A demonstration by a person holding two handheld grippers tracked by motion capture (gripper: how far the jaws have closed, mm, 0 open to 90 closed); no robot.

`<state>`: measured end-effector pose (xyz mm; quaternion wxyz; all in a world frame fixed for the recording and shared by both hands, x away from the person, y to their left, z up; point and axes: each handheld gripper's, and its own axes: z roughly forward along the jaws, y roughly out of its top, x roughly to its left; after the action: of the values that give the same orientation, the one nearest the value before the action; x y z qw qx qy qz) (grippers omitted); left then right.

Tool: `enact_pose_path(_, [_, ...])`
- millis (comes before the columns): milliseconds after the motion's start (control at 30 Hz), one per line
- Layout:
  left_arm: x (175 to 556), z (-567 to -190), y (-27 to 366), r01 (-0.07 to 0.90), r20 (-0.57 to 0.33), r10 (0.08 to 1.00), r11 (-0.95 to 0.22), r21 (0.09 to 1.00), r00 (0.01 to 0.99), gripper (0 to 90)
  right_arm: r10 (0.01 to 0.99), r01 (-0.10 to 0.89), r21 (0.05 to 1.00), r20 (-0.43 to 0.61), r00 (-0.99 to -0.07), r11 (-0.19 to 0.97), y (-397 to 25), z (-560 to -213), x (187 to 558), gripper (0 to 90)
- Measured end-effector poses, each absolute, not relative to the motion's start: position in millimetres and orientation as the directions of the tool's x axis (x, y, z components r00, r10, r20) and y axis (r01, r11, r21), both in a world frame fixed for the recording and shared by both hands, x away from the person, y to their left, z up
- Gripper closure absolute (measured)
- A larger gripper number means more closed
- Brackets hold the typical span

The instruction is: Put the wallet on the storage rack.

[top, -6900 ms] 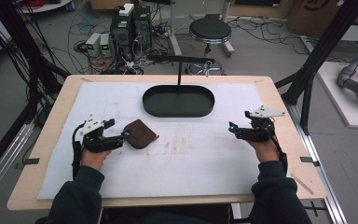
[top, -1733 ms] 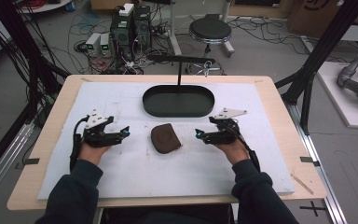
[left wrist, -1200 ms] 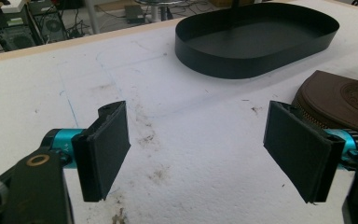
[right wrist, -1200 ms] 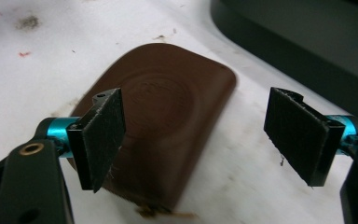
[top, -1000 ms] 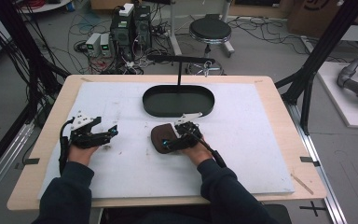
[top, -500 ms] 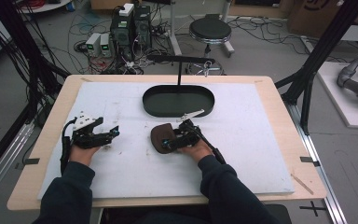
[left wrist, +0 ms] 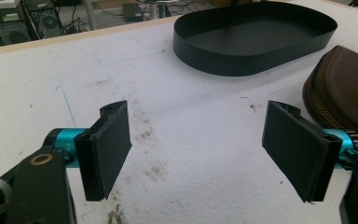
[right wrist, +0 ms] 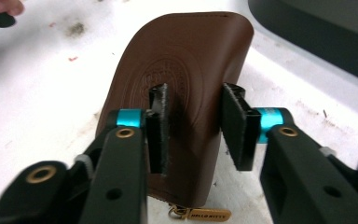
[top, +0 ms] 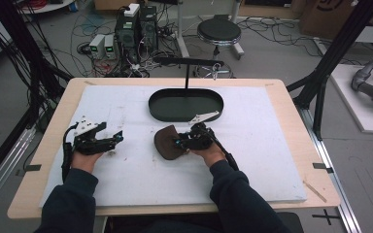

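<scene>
Pouch (right wrist: 186,70) of embossed brown leather

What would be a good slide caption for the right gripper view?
Right gripper, jaws partly closed, poised over a brown leather pouch lying beside a black tray.

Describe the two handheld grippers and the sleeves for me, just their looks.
Both the left gripper and right gripper are black, with flat black fingers on turquoise collars and brass-coloured rivets. Each carries a grey three-cornered plate on top and trails a black cable. The person's sleeves are dark navy.
</scene>
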<state>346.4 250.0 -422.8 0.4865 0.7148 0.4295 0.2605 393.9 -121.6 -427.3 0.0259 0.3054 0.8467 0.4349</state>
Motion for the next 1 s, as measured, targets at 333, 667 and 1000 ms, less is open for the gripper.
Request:
enact_pose_path(333, [345.8,-421.9,250.5,0.354,-0.053,0.866,-0.147,0.924,0.498,23.4,0.566,0.390,0.778,0.054,-0.823,0.492,-136.8,-402.4,387.0,77.0])
enact_pose_path(667, [346.1,-421.5,251.8,0.351,-0.058,0.867,-0.139,0.926,0.495,23.5,0.607,0.321,0.755,-0.126,-0.785,0.572,-151.4,-384.9,381.2,80.8])
enact_pose_path(1000, [345.6,-421.1,251.8,0.350,-0.058,0.867,-0.138,0.927,0.495,23.5,0.493,0.212,0.777,-0.142,-0.858,0.592,-138.7,-381.6,368.2,78.1])
